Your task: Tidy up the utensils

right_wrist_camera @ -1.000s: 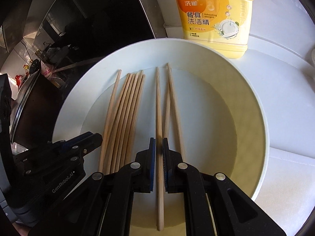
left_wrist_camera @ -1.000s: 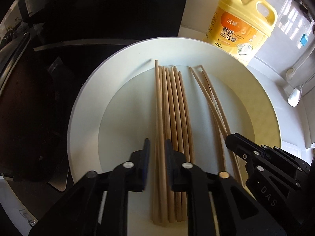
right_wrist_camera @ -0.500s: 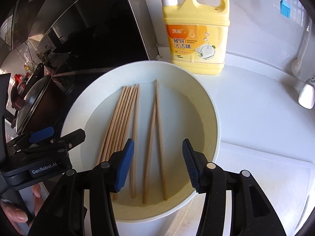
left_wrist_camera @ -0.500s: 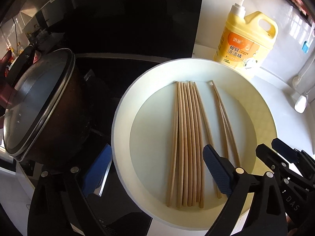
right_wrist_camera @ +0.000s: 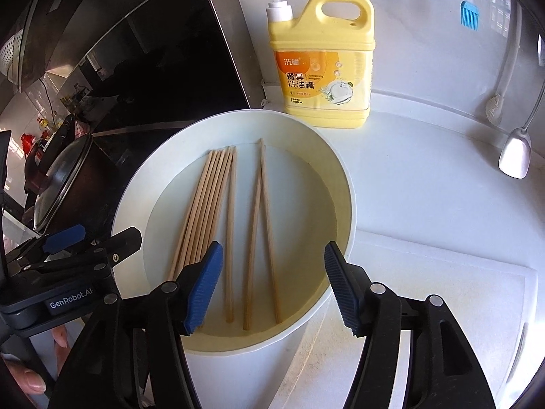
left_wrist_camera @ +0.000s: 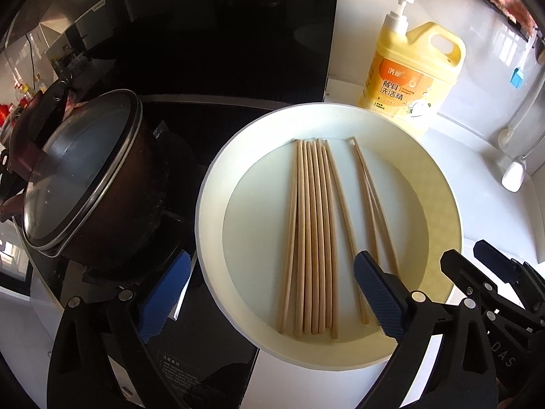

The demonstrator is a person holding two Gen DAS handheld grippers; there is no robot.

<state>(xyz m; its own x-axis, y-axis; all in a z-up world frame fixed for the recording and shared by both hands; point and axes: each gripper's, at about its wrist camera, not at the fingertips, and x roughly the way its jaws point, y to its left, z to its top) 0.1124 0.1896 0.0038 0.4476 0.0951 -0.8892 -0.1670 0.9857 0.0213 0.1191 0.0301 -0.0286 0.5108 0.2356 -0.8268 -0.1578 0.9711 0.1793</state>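
— Claws, left to right? Left claw [left_wrist_camera: 269,296] gapes wide, empty; right claw [right_wrist_camera: 272,286] is opening, ribbed blue pads clear of everything.

— And the utensils? Slim wooden chopsticks [right_wrist_camera: 211,204] lie flat inside the round white bowl [right_wrist_camera: 340,177] on the glossy table [right_wrist_camera: 425,170].

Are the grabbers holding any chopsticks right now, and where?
Nothing is held. The left hand-held gripper is open, the right hand-held gripper is opening, and all the chopsticks lie loose in the white bowl.
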